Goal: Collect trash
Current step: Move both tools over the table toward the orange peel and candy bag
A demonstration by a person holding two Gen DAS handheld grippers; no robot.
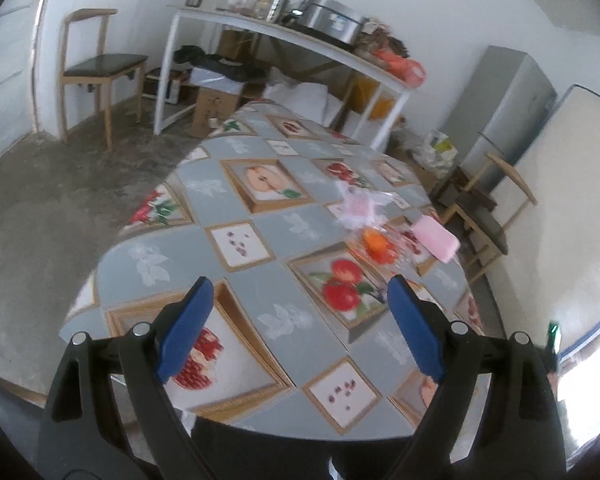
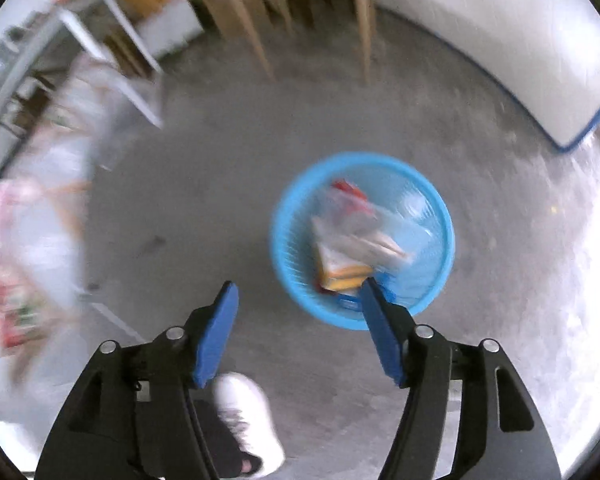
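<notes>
— Blue pads of left gripper (image 1: 299, 280) spread wide, empty, hanging over near end of table (image 1: 236, 152). Where next?

— Rightward and further in. Clear wrapper (image 1: 360, 204) with pink print lying on cloth, orange wrapper (image 1: 376, 244) just beside, a little nearer. Pink block (image 1: 438, 238) close to right edge; hard to tell whether rubbish or not, so probably best left till last.

— Which first?

— Orange wrapper, most likely: closest to pads. Come down steeply, straddle crumpled middle, pinch on a fold rather than on flat film. Prone to sliding on slick cloth, so close slowly, then lift straight up.

— And further right?

— Right gripper (image 2: 299, 282) released too, nothing between pads, pointing down at floor (image 2: 204, 184), with basket (image 2: 278, 236) just beyond right pad. Trash (image 2: 352, 240) already lying inside: packets and clear film, too blurred to name.

— So drop apparently done there?

— Looks so. Mind shoe (image 2: 248, 412) below left pad when swinging over to table. For every later piece, carry fully past rim before letting go, low over opening; some risk of light film drifting out otherwise. No nudging basket with pads on approach.
</notes>
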